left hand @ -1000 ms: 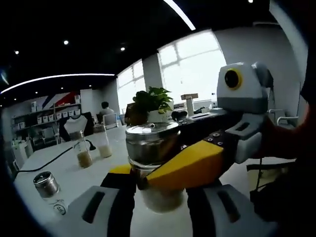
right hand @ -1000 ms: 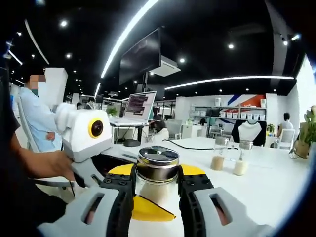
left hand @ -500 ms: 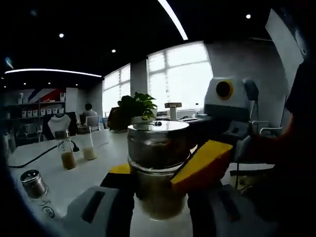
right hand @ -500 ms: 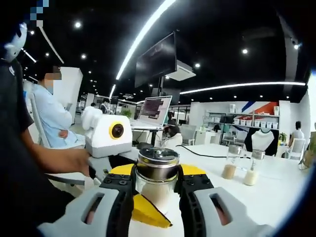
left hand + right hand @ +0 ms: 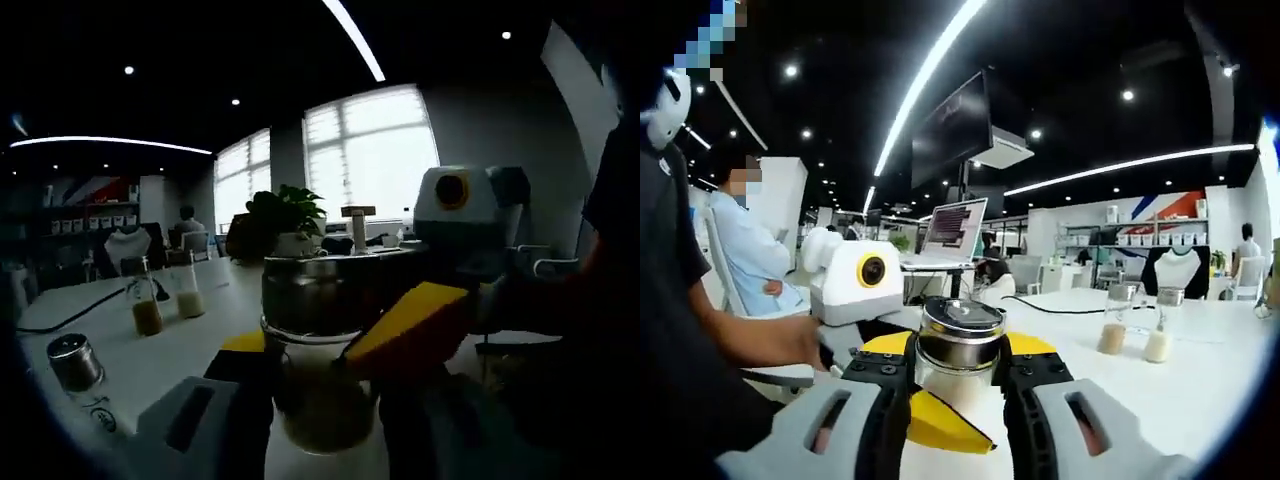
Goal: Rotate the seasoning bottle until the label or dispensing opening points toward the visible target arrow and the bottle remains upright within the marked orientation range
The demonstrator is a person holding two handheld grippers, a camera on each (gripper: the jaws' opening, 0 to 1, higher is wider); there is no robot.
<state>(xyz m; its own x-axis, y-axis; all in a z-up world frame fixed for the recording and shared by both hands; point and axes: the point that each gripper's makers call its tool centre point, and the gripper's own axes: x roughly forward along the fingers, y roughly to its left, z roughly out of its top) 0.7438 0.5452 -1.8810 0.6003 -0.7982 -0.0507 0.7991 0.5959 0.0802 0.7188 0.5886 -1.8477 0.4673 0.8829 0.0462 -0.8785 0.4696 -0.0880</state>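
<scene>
Both pairs of jaws are closed on the same seasoning bottle: your right gripper clamps the glass body just under the metal cap, and your left gripper holds it from the opposite side, its yellow-tipped jaws pressing the jar below the lid. In the left gripper view the bottle stands upright between the jaws, pale powder showing in its lower half, just above the white table. You look to be in the turning step, with the bottle gripped and its facing not yet settled. I cannot see the target arrow or the label from either view, so judge the heading by eye before committing. Next, ease one pair of jaws so the other can twist the bottle about its upright axis; keep the cap level as you go. Mind the other bottles standing well apart, and the capped one nearer your left gripper.
</scene>
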